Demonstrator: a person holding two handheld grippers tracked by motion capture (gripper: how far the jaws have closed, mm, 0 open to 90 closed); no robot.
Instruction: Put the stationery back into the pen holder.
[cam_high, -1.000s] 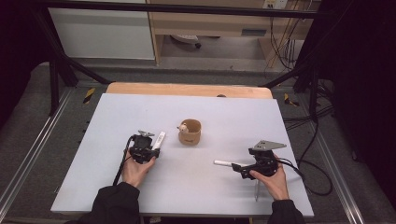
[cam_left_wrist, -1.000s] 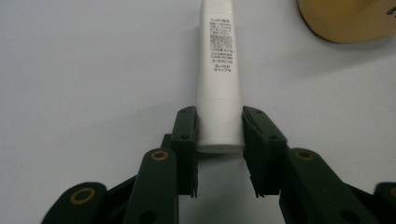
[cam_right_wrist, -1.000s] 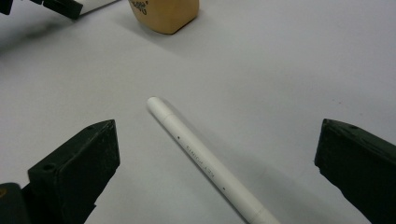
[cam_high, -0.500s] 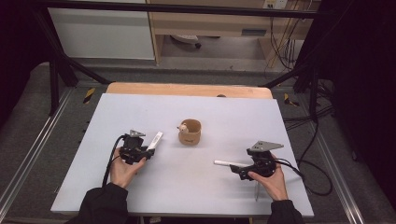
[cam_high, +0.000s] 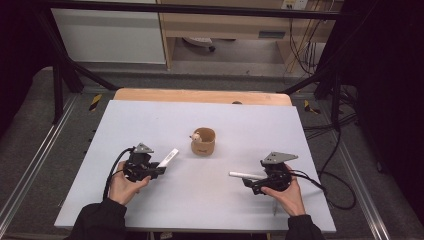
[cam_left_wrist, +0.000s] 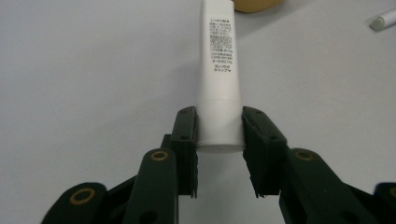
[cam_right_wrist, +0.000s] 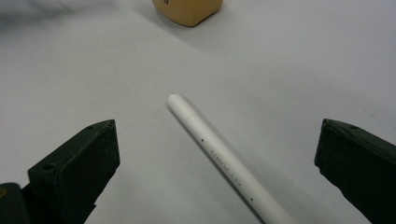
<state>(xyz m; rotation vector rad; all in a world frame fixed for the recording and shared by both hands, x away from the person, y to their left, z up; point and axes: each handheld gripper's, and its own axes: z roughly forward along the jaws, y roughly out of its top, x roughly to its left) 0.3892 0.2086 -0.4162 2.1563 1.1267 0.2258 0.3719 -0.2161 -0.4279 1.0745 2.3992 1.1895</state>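
Note:
A white tube (cam_left_wrist: 218, 70) with small printed text is clamped at its flat end by my left gripper (cam_left_wrist: 218, 135), which is shut on it. In the high view that left gripper (cam_high: 159, 169) is at the table's left, and the tube (cam_high: 168, 157) points toward a tan cup (cam_high: 202, 141) in the middle. A white pen (cam_right_wrist: 219, 154) lies on the table between the wide-apart jaws of my right gripper (cam_right_wrist: 217, 140), which is open and touches nothing. The high view shows this right gripper (cam_high: 248, 181) at the right, just behind the pen (cam_high: 240, 174).
The white tabletop (cam_high: 210, 115) has a wooden strip (cam_high: 200, 95) along its far edge. The cup (cam_right_wrist: 189, 9) holds a small pale object at its rim. Cables trail off the right side, and metal rails run along both sides of the table.
My left gripper has carried the tube leftward and slightly nearer the person, away from the cup. The right gripper and the pen have stayed put.

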